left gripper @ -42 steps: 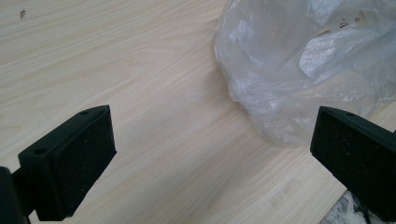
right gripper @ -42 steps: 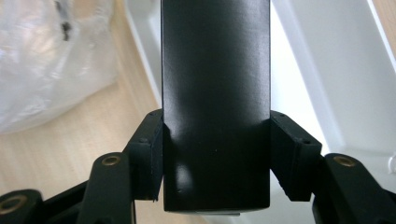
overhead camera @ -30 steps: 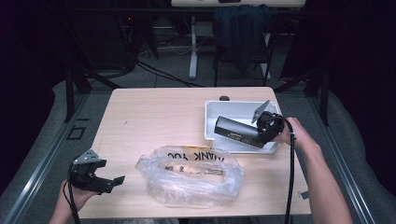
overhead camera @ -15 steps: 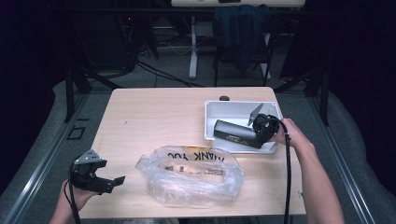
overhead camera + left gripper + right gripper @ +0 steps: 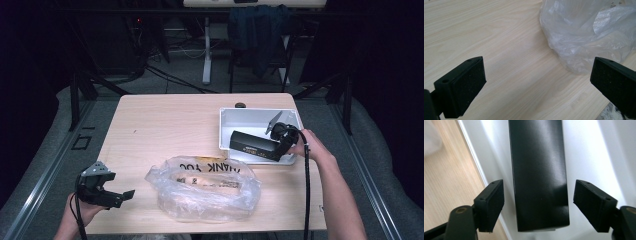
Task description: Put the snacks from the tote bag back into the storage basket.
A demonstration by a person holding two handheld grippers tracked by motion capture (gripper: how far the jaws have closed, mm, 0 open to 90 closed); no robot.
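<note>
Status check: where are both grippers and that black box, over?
Right gripper jaws just opened, clear of black box, which lies in white tray. Left gripper open, idle near plastic bag. Nothing in the way.

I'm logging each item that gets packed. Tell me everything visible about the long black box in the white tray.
The long black rectangular box looks like smooth, slightly glossy cardboard, with small pale print along one long side. It lies flat in the white plastic tray, along its near wall, lengthwise across the table. The right gripper straddles one end; its jaws have just been opening, and the pads stand clear of the box's sides, so the tray alone carries it.
</note>
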